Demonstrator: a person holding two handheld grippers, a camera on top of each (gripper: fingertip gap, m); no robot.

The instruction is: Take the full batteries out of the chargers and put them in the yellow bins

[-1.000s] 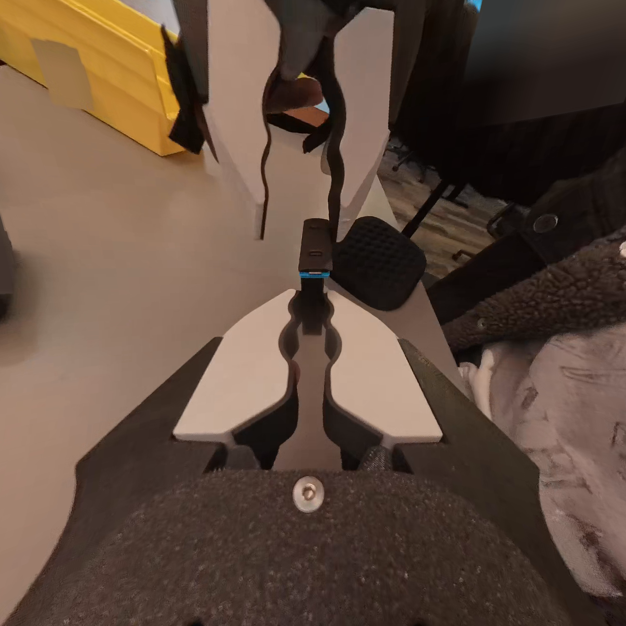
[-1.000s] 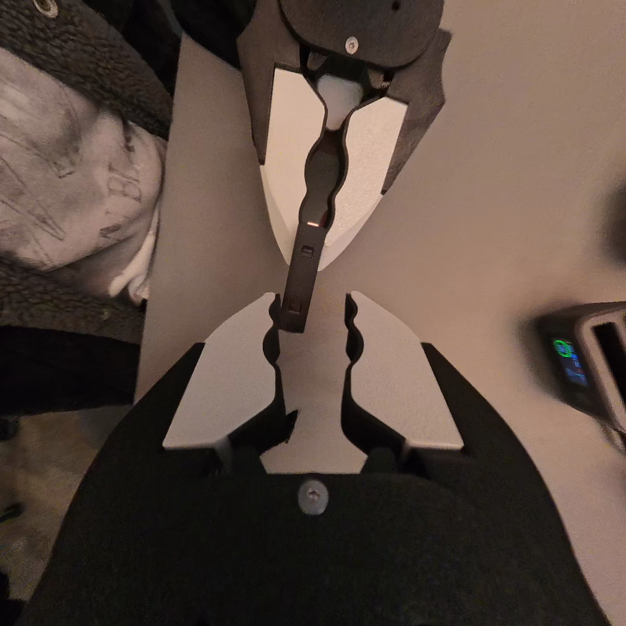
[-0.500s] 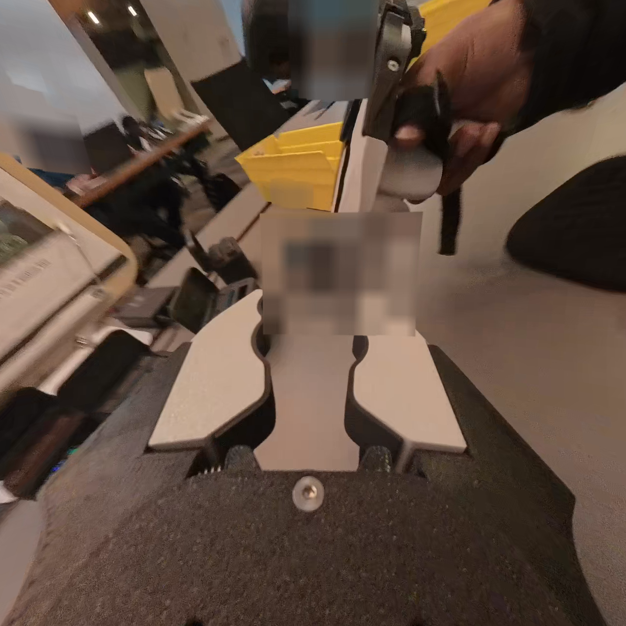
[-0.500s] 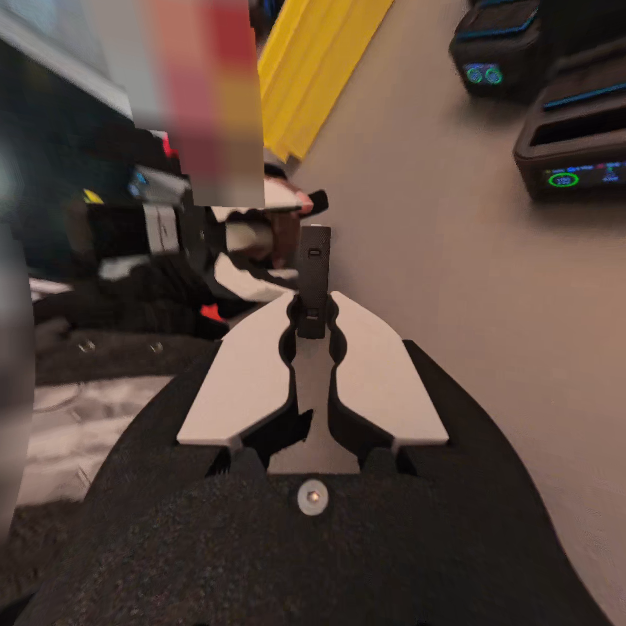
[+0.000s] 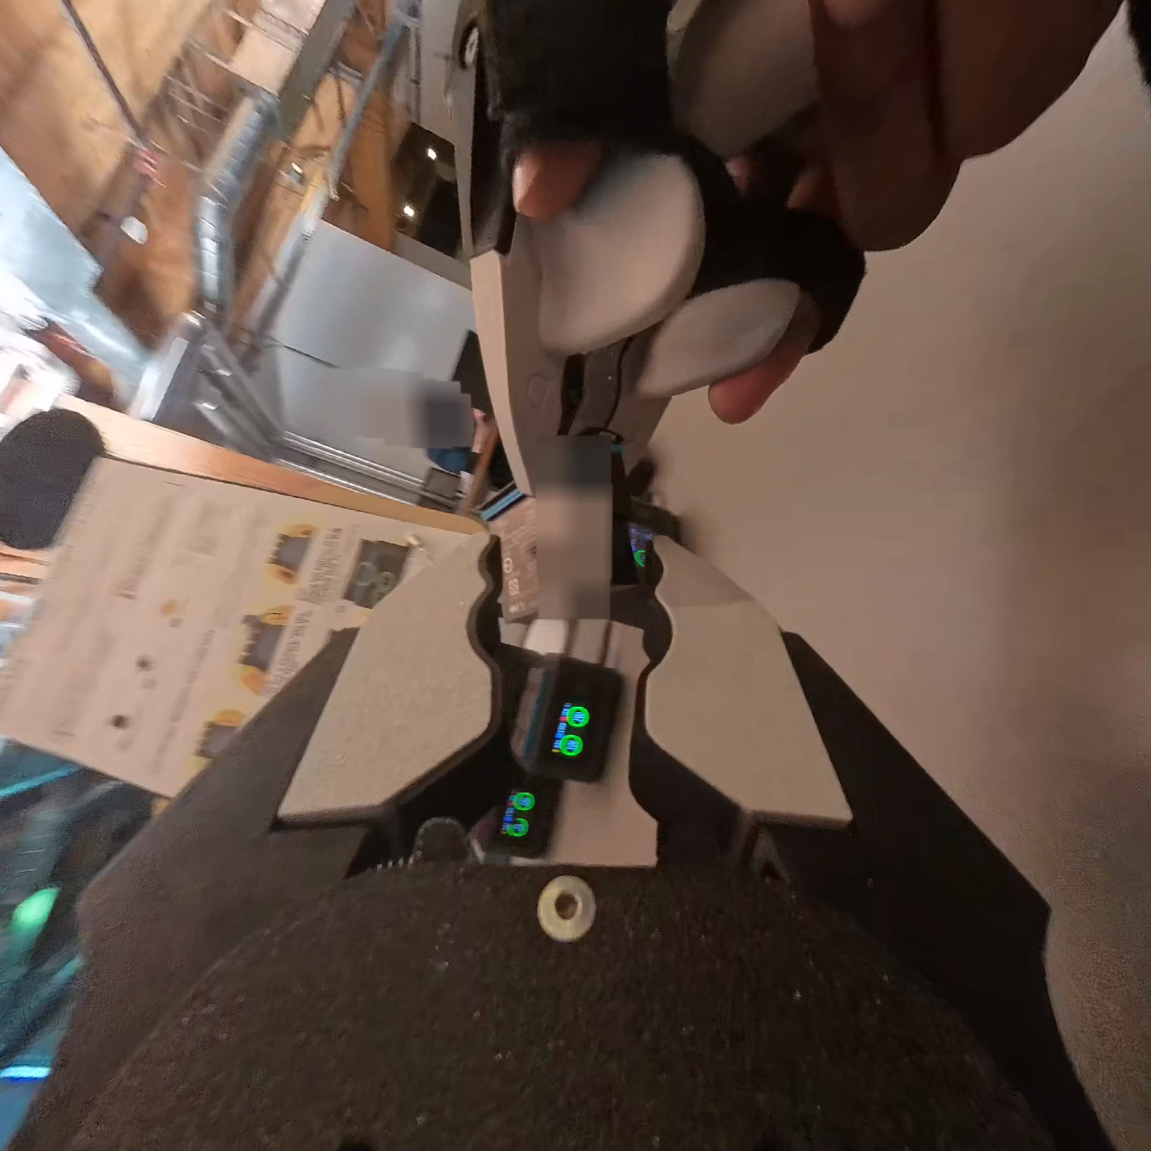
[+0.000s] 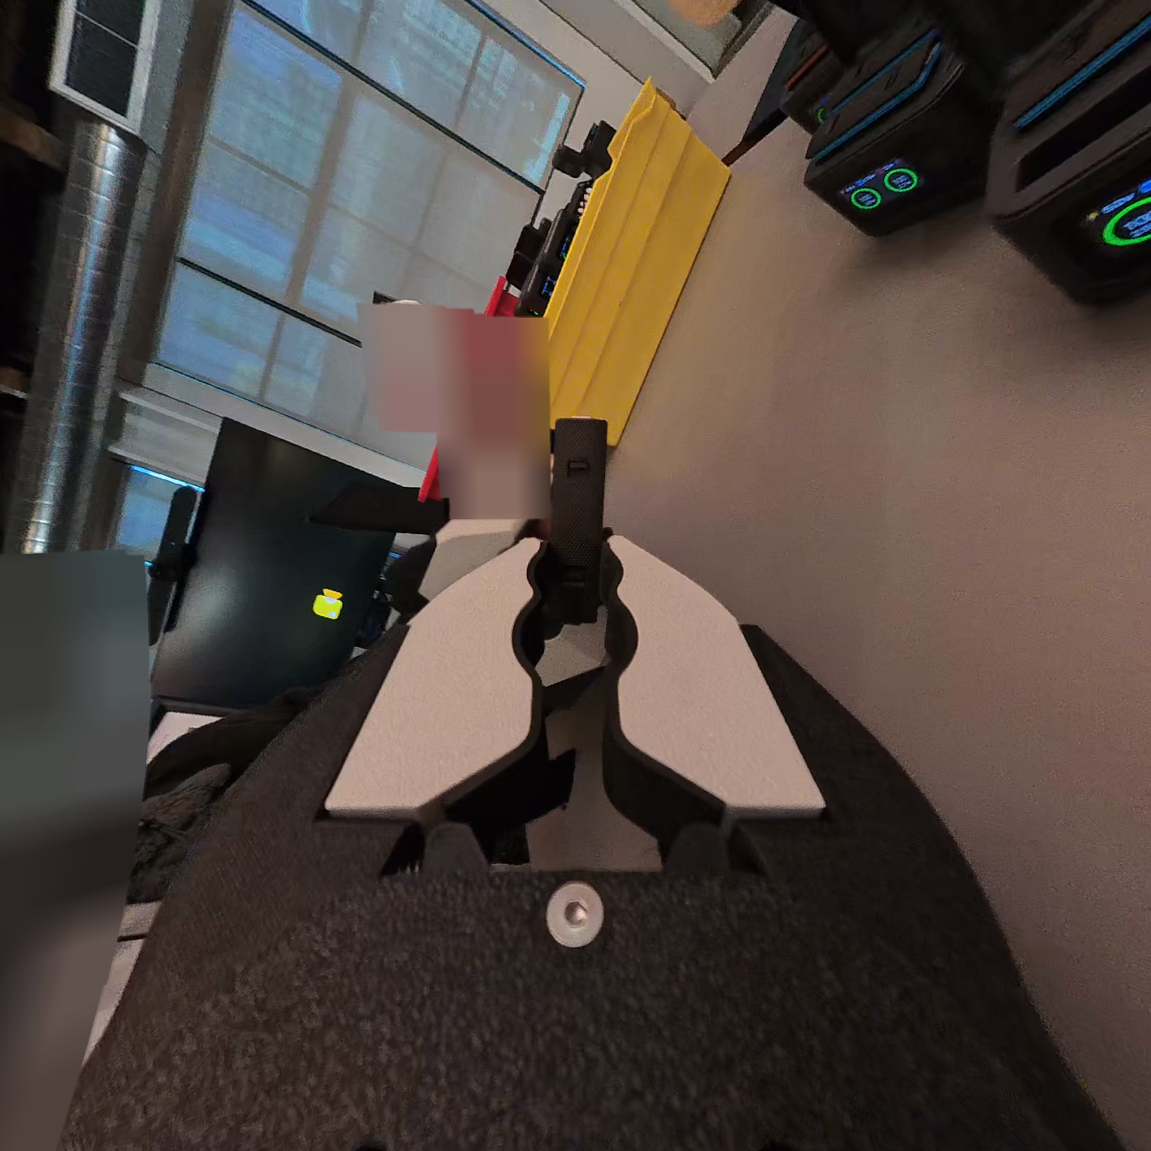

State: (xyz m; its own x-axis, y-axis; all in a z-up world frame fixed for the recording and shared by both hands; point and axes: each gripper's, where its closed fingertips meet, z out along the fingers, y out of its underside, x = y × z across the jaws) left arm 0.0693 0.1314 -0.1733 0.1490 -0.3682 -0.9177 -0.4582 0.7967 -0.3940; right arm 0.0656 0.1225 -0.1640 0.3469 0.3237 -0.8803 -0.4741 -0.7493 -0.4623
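My right gripper (image 6: 576, 542) is shut on a slim black battery (image 6: 579, 486) that sticks out past its fingertips, above the grey table (image 6: 872, 560). A yellow bin (image 6: 635, 280) lies beyond it, and chargers with green rings (image 6: 884, 168) stand at the far right. My left gripper (image 5: 576, 554) is open and holds nothing. Between its fingers I see a black charger with two green rings (image 5: 567, 729) and a second one (image 5: 520, 816) nearer. The right gripper, held by a hand (image 5: 623, 261), fills the top of the left wrist view, close ahead.
A printed cardboard sheet (image 5: 187, 623) lies left of the left gripper. A second charger with a large green ring (image 6: 1096, 187) stands at the right edge of the right wrist view. Windows and a dark monitor (image 6: 268, 592) are beyond the table edge.
The battery went from my left gripper to my right, which shut on it. My left gripper opened. Both views have swung round towards the chargers and the yellow bin.
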